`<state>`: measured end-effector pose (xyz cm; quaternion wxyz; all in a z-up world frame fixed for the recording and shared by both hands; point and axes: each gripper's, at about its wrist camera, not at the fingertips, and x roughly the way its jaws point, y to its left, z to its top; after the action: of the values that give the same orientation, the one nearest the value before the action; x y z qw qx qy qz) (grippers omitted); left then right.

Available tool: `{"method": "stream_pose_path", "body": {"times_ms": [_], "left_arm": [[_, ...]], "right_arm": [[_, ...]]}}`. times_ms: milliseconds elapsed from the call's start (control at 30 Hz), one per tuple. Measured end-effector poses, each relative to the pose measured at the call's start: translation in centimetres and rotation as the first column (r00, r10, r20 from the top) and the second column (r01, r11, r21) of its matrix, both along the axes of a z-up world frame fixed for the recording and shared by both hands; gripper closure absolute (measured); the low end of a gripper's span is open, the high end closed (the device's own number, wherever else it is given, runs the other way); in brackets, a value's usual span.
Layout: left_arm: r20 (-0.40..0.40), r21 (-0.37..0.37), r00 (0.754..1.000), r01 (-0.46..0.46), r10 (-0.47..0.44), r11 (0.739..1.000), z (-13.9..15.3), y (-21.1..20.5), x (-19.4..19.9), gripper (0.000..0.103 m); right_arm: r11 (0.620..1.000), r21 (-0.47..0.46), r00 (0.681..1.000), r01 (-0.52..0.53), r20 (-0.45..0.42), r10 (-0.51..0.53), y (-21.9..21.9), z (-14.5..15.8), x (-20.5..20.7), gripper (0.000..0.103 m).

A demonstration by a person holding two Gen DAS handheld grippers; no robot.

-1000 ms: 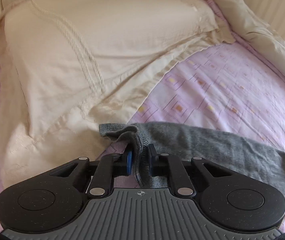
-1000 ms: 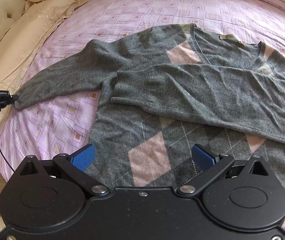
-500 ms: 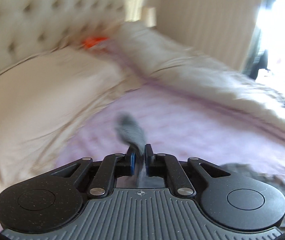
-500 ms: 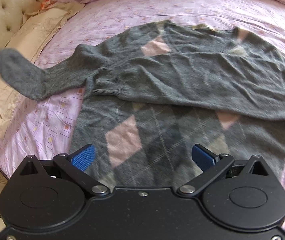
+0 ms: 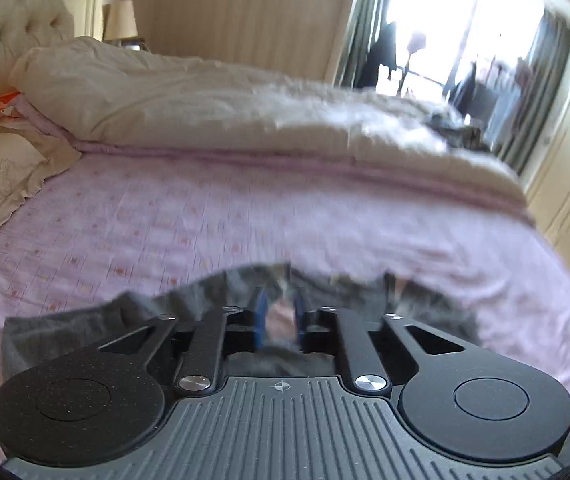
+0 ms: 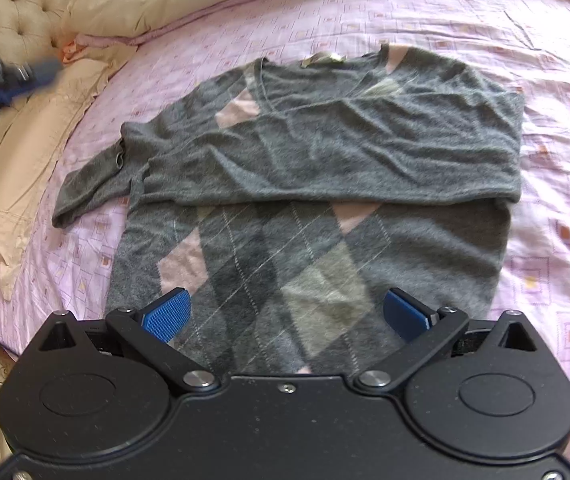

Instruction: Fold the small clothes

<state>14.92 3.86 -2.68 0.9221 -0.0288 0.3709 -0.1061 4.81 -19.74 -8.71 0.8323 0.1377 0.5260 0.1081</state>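
Your grey argyle sweater (image 6: 317,184) lies flat on the pink bedsheet (image 6: 545,80), hem just beyond your right gripper (image 6: 287,314) with jaws spread wide, while your left gripper (image 5: 279,322) hovers above it, slightly parted, pinching nothing.

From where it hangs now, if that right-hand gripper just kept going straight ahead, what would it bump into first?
Most likely the grey argyle sweater. The right gripper is open and angled down over the sweater's lower half, so the knit should come first, then the pink bedsheet underneath. Depth is hard to judge.
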Motion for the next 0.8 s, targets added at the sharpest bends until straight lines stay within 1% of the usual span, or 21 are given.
{"method": "stream_pose_path", "body": {"times_ms": [33, 67, 133, 200, 300, 400, 500, 633, 733, 800], "left_arm": [[-0.015, 0.038, 1.000, 0.000, 0.000, 0.999, -1.0, -0.3, -0.2, 0.072], [-0.028, 0.073, 1.000, -0.003, 0.005, 0.997, -2.1, -0.4, -0.5, 0.071], [-0.070, 0.131, 0.997, -0.024, 0.033, 0.991, -3.5, 0.3, -0.9, 0.066], [-0.128, 0.164, 0.988, -0.058, 0.080, 0.985, -5.0, 1.5, -1.2, 0.062], [-0.191, 0.174, 0.969, -0.125, 0.158, 0.977, -5.9, 3.7, -1.9, 0.062], [-0.227, 0.187, 0.948, -0.183, 0.224, 0.965, -6.1, 5.9, -2.4, 0.061], [-0.238, 0.201, 0.934, -0.222, 0.268, 0.954, -6.8, 8.4, -2.4, 0.057], [-0.249, 0.207, 0.916, -0.268, 0.315, 0.941, -7.2, 11.4, -2.6, 0.056], [-0.262, 0.201, 0.901, -0.299, 0.345, 0.933, -7.6, 13.3, -2.8, 0.056], [-0.272, 0.195, 0.893, -0.314, 0.359, 0.929, -7.9, 14.4, -3.0, 0.056]], "right_arm": [[1.000, 0.002, 1.000, 0.001, 0.004, -0.001, -0.1, 0.1, 0.2, 0.000], [1.000, 0.003, 1.000, 0.001, 0.010, -0.001, -0.2, 0.1, 0.5, 0.001], [1.000, 0.009, 1.000, -0.005, 0.021, 0.005, 0.0, 0.3, 1.2, 0.000], [1.000, 0.019, 0.999, -0.020, 0.031, 0.020, 0.6, 0.4, 2.1, 0.001], [0.997, 0.052, 0.997, -0.058, 0.054, 0.055, 2.2, 0.7, 3.9, 0.000], [0.989, 0.098, 0.992, -0.107, 0.084, 0.098, 4.6, 1.0, 6.1, 0.000], [0.979, 0.134, 0.983, -0.151, 0.122, 0.135, 7.6, 1.3, 8.6, 0.000], [0.955, 0.198, 0.973, -0.222, 0.115, 0.202, 12.7, 0.9, 12.8, 0.000], [0.934, 0.216, 0.957, -0.286, 0.119, 0.265, 16.9, 0.2, 15.4, 0.001], [0.926, 0.194, 0.944, -0.325, 0.120, 0.306, 19.7, -0.4, 16.9, 0.001]]}}
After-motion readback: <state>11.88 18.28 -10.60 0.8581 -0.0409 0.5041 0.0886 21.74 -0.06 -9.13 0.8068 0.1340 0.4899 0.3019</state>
